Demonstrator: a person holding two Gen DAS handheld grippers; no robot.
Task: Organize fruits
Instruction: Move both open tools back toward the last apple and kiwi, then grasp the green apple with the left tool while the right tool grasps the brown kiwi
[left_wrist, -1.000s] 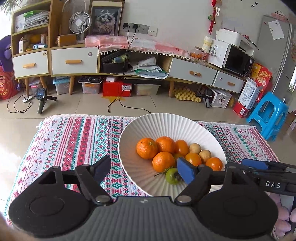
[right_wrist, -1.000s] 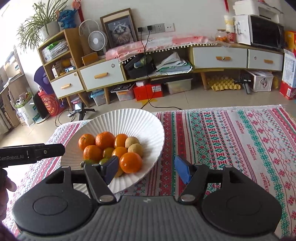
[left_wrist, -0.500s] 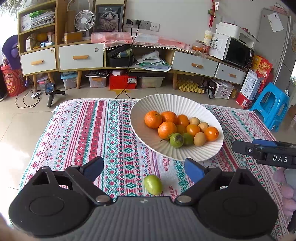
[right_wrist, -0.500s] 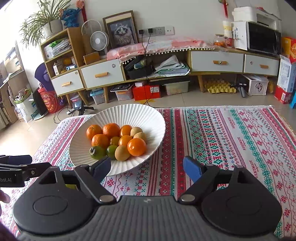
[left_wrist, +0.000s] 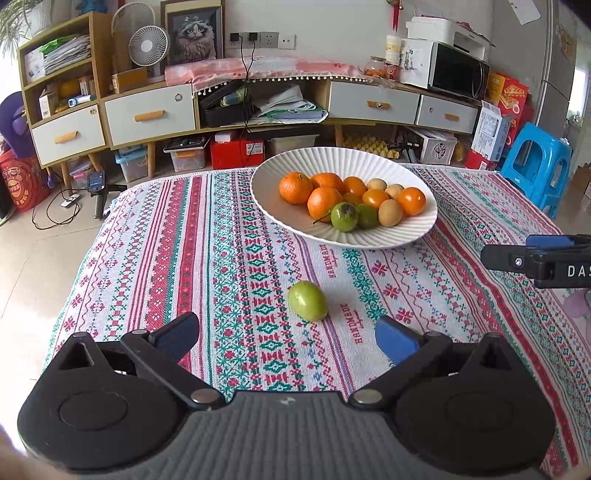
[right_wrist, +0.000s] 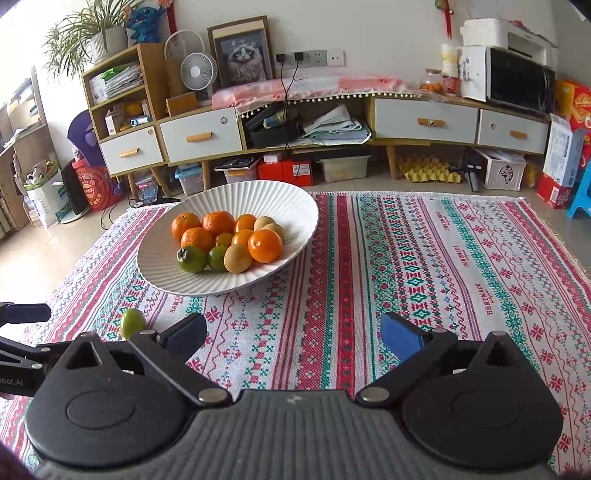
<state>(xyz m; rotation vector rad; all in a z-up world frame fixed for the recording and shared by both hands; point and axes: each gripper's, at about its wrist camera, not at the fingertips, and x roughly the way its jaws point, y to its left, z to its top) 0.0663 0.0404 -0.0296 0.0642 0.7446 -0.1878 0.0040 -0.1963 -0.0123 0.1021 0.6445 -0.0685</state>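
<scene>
Bench (left_wrist: 229, 236) under a patterned cloth, stretching ahead of both tongs. White ribbed bowl (left_wrist: 406, 236) further out, ahead and right of the left tongs (left_wrist: 286, 334), heaped with oranges (left_wrist: 295, 188) and smaller fruit, presumably the sorting pile. Lone green fruit (left_wrist: 307, 300) lying loose on the cloth just ahead of the left tongs, between the spread tips. Looks parked there on purpose, starting a green group. Right tongs (right_wrist: 293, 330) spread wide too, gripping nothing.
</scene>
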